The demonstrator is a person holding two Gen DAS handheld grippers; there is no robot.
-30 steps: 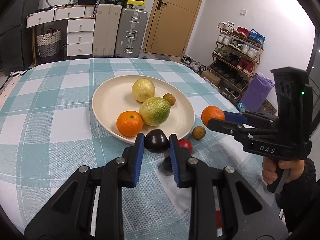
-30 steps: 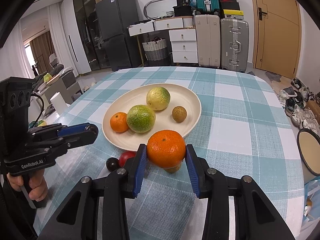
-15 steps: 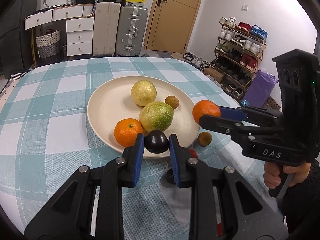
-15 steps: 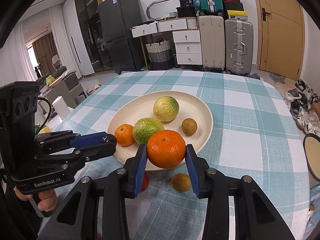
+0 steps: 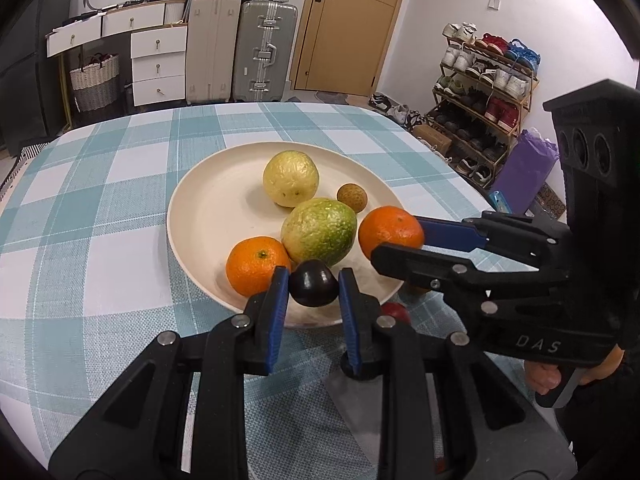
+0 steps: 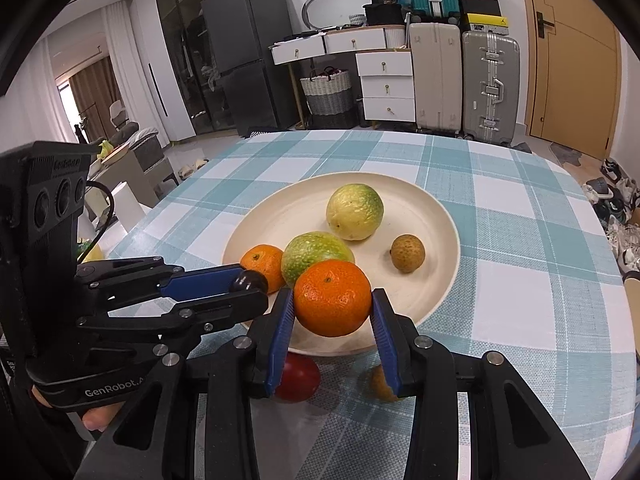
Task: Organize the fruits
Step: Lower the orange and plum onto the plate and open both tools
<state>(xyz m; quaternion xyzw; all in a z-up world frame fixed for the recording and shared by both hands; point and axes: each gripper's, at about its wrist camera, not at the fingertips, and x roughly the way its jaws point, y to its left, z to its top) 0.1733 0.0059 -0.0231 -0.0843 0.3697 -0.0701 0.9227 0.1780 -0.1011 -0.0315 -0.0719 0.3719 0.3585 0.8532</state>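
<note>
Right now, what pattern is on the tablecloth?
Teal and white checks on the tablecloth, clearest in the right wrist view.

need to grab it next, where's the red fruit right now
In the right wrist view the red fruit lies on the checked tablecloth just outside the plate's near rim, below the right gripper's left finger, with a small brown fruit beside it.

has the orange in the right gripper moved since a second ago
Yes. The orange in the right gripper was short of the plate; it now hangs over the near rim.
</note>
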